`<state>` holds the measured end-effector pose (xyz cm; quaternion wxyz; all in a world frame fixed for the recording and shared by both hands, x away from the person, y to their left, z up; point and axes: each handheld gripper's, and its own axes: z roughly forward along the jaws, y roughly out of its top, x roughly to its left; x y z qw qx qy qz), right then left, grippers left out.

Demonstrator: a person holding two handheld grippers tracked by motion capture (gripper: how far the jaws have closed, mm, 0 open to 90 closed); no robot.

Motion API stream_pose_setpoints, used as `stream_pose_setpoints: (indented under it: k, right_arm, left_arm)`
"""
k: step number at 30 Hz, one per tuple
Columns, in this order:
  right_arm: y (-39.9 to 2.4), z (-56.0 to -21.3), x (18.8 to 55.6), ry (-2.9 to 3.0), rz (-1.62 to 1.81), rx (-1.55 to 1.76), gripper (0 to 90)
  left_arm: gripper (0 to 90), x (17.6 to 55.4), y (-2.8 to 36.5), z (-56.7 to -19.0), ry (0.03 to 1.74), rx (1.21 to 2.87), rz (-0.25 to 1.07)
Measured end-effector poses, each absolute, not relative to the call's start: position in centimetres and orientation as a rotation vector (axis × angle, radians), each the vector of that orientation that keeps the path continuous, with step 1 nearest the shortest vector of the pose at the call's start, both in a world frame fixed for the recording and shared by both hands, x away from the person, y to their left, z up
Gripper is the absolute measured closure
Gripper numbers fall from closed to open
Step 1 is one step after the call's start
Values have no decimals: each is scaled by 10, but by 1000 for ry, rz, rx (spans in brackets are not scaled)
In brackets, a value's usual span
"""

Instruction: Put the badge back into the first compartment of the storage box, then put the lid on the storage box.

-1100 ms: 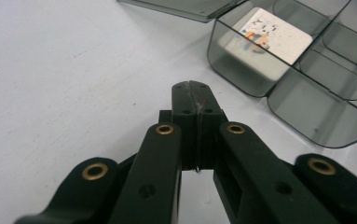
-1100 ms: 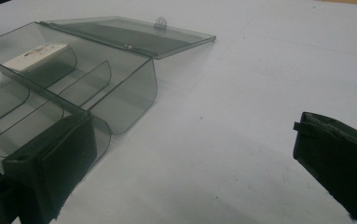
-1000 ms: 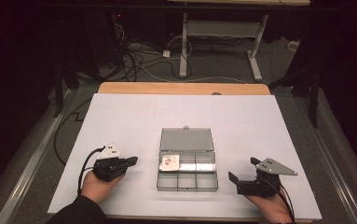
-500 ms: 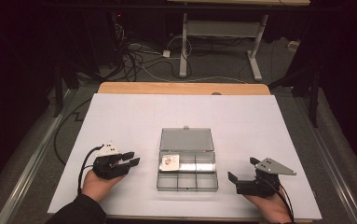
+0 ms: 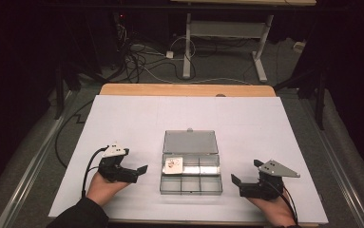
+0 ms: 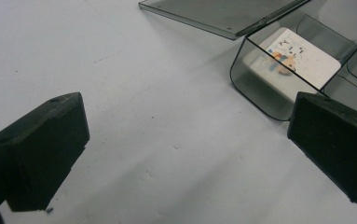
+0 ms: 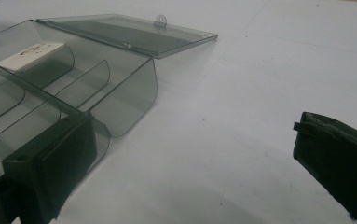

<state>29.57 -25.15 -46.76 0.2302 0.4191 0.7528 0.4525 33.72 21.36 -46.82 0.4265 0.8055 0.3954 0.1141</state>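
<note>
- Two claws rest low on the white bench [image 5: 122, 118], one on either side of a smoky clear compartment box [image 5: 190, 179].
- My left claw [image 5: 139, 172] has just been opening; its jaws now stand wide with nothing between them, pointing at the box's left side.
- My right claw [image 5: 240, 183] is also wide and empty, just beside the box's right wall.
- The box's lid [image 5: 190, 141] lies flat, folded back behind it.
- A white printed card [image 5: 173, 165] sits in the rear left compartment, near my left claw.

Both black claws, left claw [image 5: 139, 172] and right claw [image 5: 239, 183], carry grey three-cornered plates and black cables.
</note>
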Motion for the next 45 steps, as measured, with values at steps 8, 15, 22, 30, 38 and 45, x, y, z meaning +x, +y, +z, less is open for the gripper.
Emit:
stream_pose_setpoints:
  k: [8,15,22,30,38,45]
  right_arm:
    - [-247,-468,298,2078,1241,1139,0]
    - [-244,-468,301,2070,1242,1149,0]
    - [-242,-468,306,2058,1234,1152,0]
    - [-239,-468,305,2070,1234,1137,0]
    - [-241,-467,305,2065,1241,1143,0]
    - [-243,-467,304,2066,1237,1159,0]
  left_arm:
    - [0,345,207,-469,988,2008,279]
    - [0,348,203,-468,979,1973,288]
    - [0,357,193,-466,959,1983,275]
    - [0,370,180,-464,956,1998,226]
    - [0,387,169,-460,948,1991,196]
    - [0,403,159,-461,939,1979,221]
